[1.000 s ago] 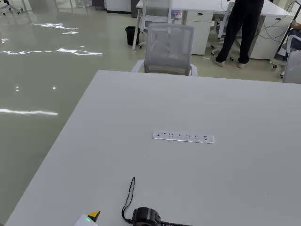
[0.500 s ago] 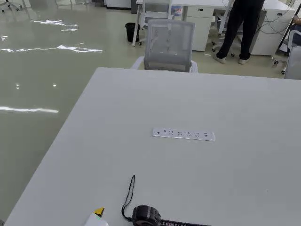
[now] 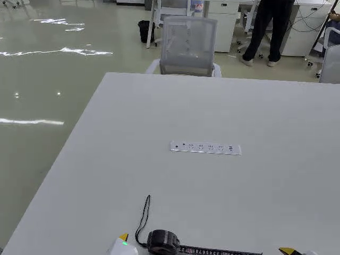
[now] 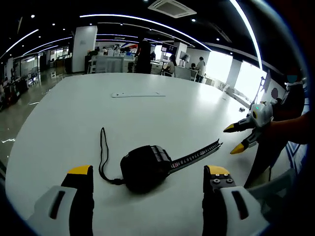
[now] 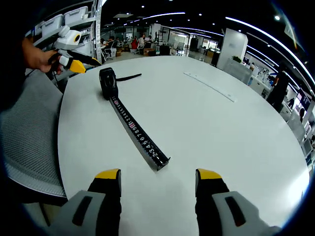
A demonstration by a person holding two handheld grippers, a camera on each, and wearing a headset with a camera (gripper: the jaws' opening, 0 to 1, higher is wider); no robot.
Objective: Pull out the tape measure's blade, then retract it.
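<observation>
1. While the blade (image 5: 135,132) lies drawn out flat on the table (image 3: 212,106), the pull looks done; retracting comes next.
2. The case (image 3: 163,242) sits by the near edge, with the blade running right.
3. The 2 grippers hold nothing: the left gripper (image 4: 147,171) is spread facing the case, and the right gripper (image 5: 158,174) is spread just short of the blade tip.
4. The next move likely needs the case steadied and the tip guided back.
5. Room is open toward the far power strip (image 3: 205,147) and tight at the near edge.

Matt black tape measure (image 4: 145,168) on smooth white table (image 3: 159,111).
</observation>
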